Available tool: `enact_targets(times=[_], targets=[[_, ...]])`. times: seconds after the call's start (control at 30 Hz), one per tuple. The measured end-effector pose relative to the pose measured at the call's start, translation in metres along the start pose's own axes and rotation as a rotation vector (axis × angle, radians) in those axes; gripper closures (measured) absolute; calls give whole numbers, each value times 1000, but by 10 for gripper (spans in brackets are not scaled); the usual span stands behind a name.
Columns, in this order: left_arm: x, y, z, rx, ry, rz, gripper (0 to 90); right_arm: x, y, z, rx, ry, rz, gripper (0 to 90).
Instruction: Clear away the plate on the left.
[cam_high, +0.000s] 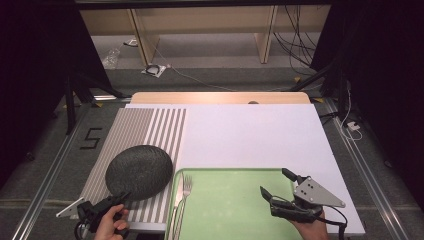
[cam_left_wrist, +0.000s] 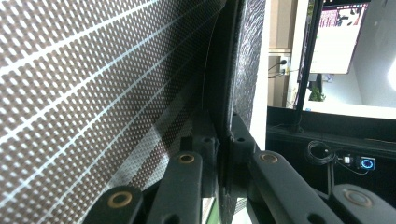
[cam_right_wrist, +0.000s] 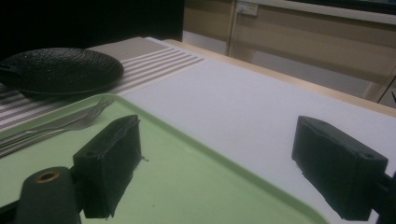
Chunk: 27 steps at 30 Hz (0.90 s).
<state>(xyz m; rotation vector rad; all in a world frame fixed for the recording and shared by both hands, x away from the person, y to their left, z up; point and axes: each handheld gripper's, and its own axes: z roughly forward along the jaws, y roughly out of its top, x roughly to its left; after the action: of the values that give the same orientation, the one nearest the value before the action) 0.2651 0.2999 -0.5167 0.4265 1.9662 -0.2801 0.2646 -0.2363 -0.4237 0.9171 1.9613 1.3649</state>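
The left gripper (cam_high: 119, 199) is closed tight on the near edge of the round black bumpy plate (cam_high: 139, 171). In the left gripper view its two black jaws pinch the thin dark rim of the plate between them. The plate sits on the brown and white striped woven mat (cam_high: 150, 127) at the left side of the worktop (cam_high: 250, 132), and its right edge is just beside the flat light green plastic tray (cam_high: 235, 200).

The right gripper (cam_high: 272, 182) is wide open and has nothing in it. It hangs over the right part of the green tray, with one jaw above the tray and the other jaw near the tray's far right edge. A hand (cam_high: 310, 231) holds it from below.

A shiny metal fork (cam_high: 185, 187) lies on the left side of the tray, with a second piece of metal cutlery close beside it. The fork's prongs point away from the person.
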Motion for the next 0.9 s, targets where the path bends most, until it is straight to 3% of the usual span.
enact_targets(times=[0.13, 0.33, 0.9], targets=[[0, 1, 1, 15, -10, 2, 854, 0, 0, 0, 0, 0, 0, 163], [-3, -2, 2, 40, -65, 2, 856, 0, 0, 0, -1, -2, 4, 163], [-11, -16, 5, 119, -101, 33, 855, -1, 0, 0, -6, -3, 2, 163]])
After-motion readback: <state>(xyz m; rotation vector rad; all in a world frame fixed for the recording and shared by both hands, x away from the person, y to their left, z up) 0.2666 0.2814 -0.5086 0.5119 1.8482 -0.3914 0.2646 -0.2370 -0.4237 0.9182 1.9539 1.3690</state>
